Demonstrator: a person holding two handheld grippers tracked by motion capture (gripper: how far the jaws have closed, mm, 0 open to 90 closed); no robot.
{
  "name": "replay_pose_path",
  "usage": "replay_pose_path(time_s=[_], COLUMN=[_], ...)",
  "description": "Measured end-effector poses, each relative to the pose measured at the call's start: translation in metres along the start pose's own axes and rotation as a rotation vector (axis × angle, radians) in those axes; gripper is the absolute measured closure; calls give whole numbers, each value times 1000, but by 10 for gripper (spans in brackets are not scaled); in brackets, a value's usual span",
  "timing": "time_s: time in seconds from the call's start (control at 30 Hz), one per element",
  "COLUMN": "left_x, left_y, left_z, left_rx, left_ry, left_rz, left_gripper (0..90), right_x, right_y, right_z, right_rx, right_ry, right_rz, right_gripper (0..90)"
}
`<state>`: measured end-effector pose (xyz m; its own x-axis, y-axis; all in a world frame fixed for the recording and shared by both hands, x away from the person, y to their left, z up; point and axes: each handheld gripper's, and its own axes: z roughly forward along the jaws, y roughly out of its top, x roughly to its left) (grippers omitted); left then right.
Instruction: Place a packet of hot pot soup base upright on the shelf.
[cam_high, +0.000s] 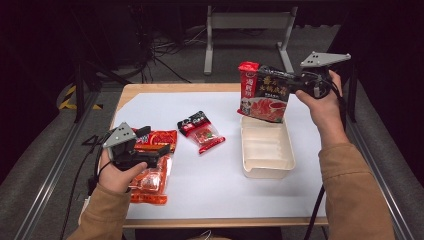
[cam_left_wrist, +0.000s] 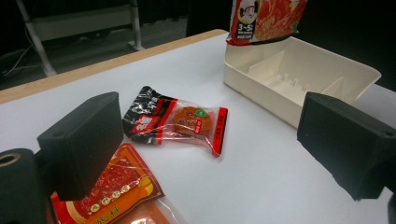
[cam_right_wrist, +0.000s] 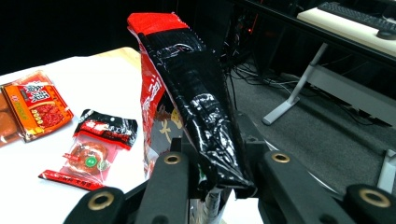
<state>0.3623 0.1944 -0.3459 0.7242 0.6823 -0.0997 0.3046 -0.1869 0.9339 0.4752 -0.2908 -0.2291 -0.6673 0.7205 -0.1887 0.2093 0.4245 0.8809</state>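
Note:
A large red-and-black food packet (cam_high: 265, 92) hangs upright over the far end of a cream tray (cam_high: 267, 172), its lower edge at the tray's rim. My right gripper (cam_high: 291, 86) is shut on the packet's right side; in the right gripper view the packet (cam_right_wrist: 187, 93) sits pinched between the jaws of the right gripper (cam_right_wrist: 219, 182). My left gripper (cam_high: 159, 150) is open with nothing between its jaws, just above orange packets (cam_high: 150, 175) at the table's left. In the left gripper view, that gripper (cam_left_wrist: 210, 140) looks out at a small red-and-black packet (cam_left_wrist: 180, 120) and the tray (cam_left_wrist: 261, 88).
The small packet (cam_high: 201, 131) lies flat in the middle of the white table top. The tray has inner dividers. Behind the table's wooden far edge (cam_high: 175, 87) are desk legs and cables on the floor. Metal rails run along both sides of the table.

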Motion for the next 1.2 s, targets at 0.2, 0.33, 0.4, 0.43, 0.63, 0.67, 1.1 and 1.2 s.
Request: replay_pose_path(time_s=[0.2,0.33,0.4,0.43,0.63,0.67,1.1,1.2], left_x=[1,1,1,1,0,0,0,1], left_y=[0,-1,-1,-1,-1,-1,-1,-2], left_z=[0,0,1,1,1,1,1,1], left_rx=[3,6,8,9,17,15,21,23], left_ry=[1,1,0,0,-2,-4,4,5], left_rz=[1,-1,-1,0,8,7,10,11], left_gripper=[81,81,80,79,79,78,84,84], right_x=[-3,-5,-5,-5,-5,-6,-6,-6], right_y=[-8,-15,-16,-17,-23,-23,-35,-37], right_z=[4,8,8,10,15,16,29,30], right_rx=[14,26,25,32,45,47,54,56], right_ry=[-2,5,6,7,-1,-2,0,-1], right_rz=[10,18,17,17,12,11,14,21], right_gripper=[774,774,774,774,772,772,750,743])
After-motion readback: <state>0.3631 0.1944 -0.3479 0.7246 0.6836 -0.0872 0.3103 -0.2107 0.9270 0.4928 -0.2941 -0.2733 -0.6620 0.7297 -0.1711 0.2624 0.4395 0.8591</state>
